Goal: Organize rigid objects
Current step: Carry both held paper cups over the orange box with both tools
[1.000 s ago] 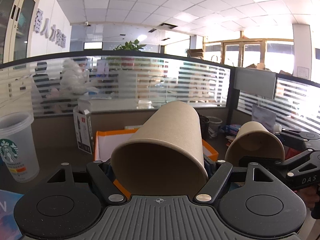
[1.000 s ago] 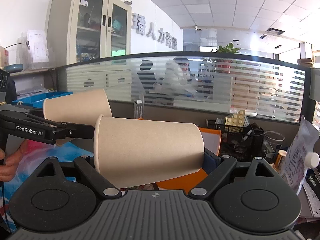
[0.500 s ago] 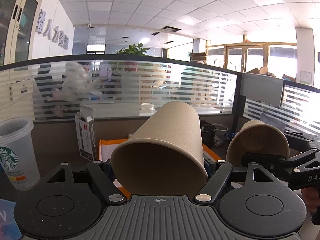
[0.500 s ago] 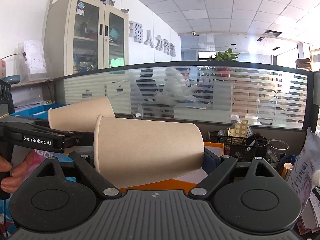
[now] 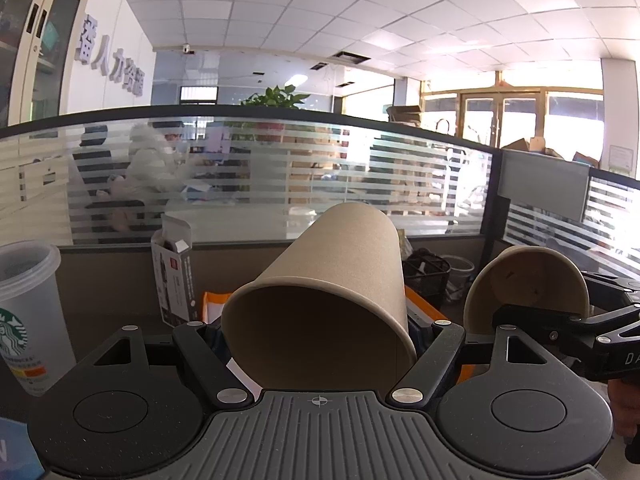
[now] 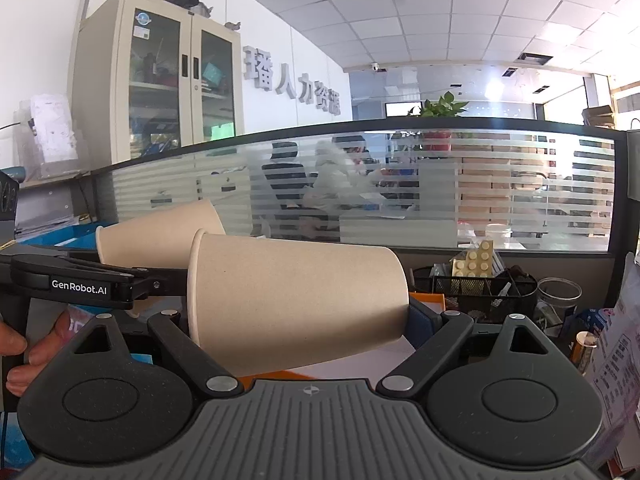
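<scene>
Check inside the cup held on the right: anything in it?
The right cup shows its mouth in the left view: bare brown wall, nothing visible. The hand-held gripper bar covers its lower part.

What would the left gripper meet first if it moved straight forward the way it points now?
The left gripper, shut on a brown paper cup, would probably meet the white-and-orange box just beyond it first, then the frosted glass partition; depth is unclear.

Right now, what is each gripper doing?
Left gripper: shut on a brown paper cup.
Right gripper: shut on another brown paper cup.
</scene>
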